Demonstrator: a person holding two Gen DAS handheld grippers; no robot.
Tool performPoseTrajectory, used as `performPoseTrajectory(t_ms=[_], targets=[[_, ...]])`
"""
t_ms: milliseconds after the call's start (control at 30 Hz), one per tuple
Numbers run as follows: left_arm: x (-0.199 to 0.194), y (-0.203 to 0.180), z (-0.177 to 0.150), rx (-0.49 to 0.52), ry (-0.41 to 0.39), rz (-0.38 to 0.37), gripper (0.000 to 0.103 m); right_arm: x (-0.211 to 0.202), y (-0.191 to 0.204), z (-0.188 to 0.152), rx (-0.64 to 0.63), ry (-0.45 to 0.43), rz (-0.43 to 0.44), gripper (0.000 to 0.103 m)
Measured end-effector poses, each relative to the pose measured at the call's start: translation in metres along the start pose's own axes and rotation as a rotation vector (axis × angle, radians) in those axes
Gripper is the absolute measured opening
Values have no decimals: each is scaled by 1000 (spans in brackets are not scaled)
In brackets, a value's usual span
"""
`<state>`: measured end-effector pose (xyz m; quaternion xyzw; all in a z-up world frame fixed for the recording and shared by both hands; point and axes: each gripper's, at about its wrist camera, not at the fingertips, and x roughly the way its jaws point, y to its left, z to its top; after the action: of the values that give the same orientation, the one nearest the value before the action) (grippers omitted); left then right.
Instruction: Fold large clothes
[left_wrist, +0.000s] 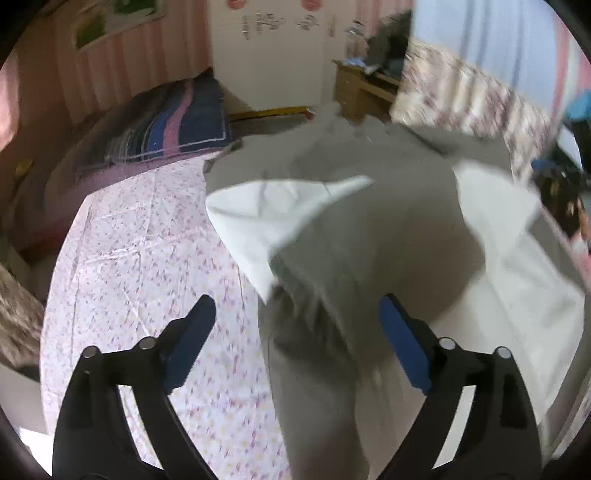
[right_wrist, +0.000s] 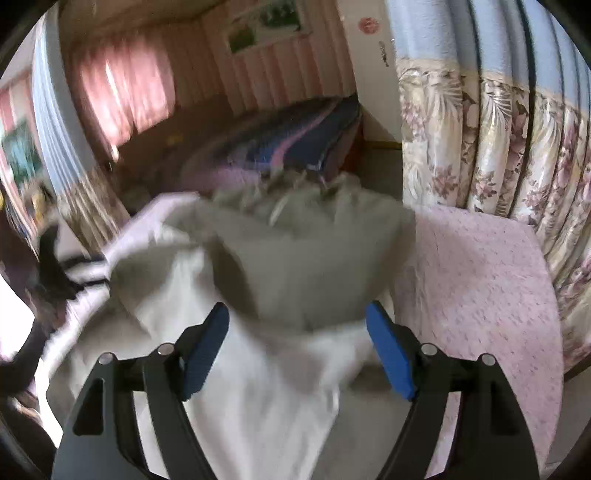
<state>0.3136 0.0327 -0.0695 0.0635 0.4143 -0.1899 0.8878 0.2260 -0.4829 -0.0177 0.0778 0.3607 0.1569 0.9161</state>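
Observation:
A large grey and white garment (left_wrist: 369, 229) lies rumpled on a bed with a pink floral sheet (left_wrist: 140, 266). White pocket linings or flaps (left_wrist: 269, 214) stick out of it. My left gripper (left_wrist: 295, 317) is open, with blue pads, just above the garment's near end. In the right wrist view the same garment (right_wrist: 295, 266) lies bunched, grey over white. My right gripper (right_wrist: 297, 325) is open above it, holding nothing. Both views are blurred.
A striped blue and purple pillow (left_wrist: 170, 122) lies at the head of the bed. A wooden desk (left_wrist: 365, 88) with clutter stands by a white door. Floral curtains (right_wrist: 498, 147) hang close along the bed's right side. Dark objects (left_wrist: 565, 192) sit at the far right.

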Motion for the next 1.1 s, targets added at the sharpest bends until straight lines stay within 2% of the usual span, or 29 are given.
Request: performPoseTrajectory(t_ms=[33, 100, 133, 233, 267, 300, 333, 367, 400, 467, 500, 600, 633, 700, 767, 800, 867, 900, 967, 1033, 1067, 1100], targets=[[4, 3, 4, -29, 5, -10, 92, 1, -4, 6, 27, -18, -20, 77], [17, 8, 15, -98, 23, -53, 92, 10, -17, 19, 83, -21, -114, 77], [22, 9, 19, -124, 35, -78, 92, 18, -24, 22, 106, -2, -160, 77], [42, 6, 28, -182, 67, -131, 88, 56, -32, 27, 111, 99, -195, 77], [48, 4, 32, -189, 77, -149, 74, 65, -32, 28, 94, 105, -193, 70], [52, 1, 33, -190, 86, -153, 64, 73, -30, 28, 58, 95, -155, 52], [56, -2, 34, -186, 90, -121, 59, 75, -24, 28, 20, 84, -154, 27], [58, -5, 36, -176, 93, -103, 40, 74, -19, 29, -18, 71, -181, 12], [59, -7, 37, -169, 95, -111, 24, 68, -14, 32, -31, 39, -165, 10], [49, -9, 46, -172, 72, -145, 14, 53, -12, 38, -27, -32, -145, 8], [34, -15, 53, -145, 23, -143, 13, 47, -14, 44, -25, -61, -150, 7], [-6, -27, 73, -61, -117, -117, 13, 37, -25, 54, 31, -118, -153, 7], [-20, -29, 83, -29, -177, -110, 13, 36, -32, 57, 71, -137, -141, 7], [-24, -24, 103, 18, -232, -66, 15, 45, -49, 61, 189, -159, -109, 8], [-1, -8, 118, 17, -194, -29, 18, 58, -50, 66, 206, -165, -153, 16], [17, 3, 124, 12, -152, -8, 19, 72, -45, 70, 189, -128, -184, 20], [69, 29, 124, -10, -22, 37, 22, 101, -33, 76, 135, -53, -270, 34], [92, 37, 119, -14, 36, 57, 30, 116, -26, 77, 79, -10, -336, 37], [114, 42, 107, -9, 96, 118, 39, 127, -20, 81, 6, 33, -415, 47], [113, 47, 98, -30, 104, 164, 54, 112, -21, 85, 26, 5, -416, 61], [104, 49, 95, -45, 84, 181, 69, 93, -25, 86, 73, -44, -388, 71], [92, 51, 92, -57, 56, 194, 85, 75, -27, 85, 99, -101, -370, 76]])
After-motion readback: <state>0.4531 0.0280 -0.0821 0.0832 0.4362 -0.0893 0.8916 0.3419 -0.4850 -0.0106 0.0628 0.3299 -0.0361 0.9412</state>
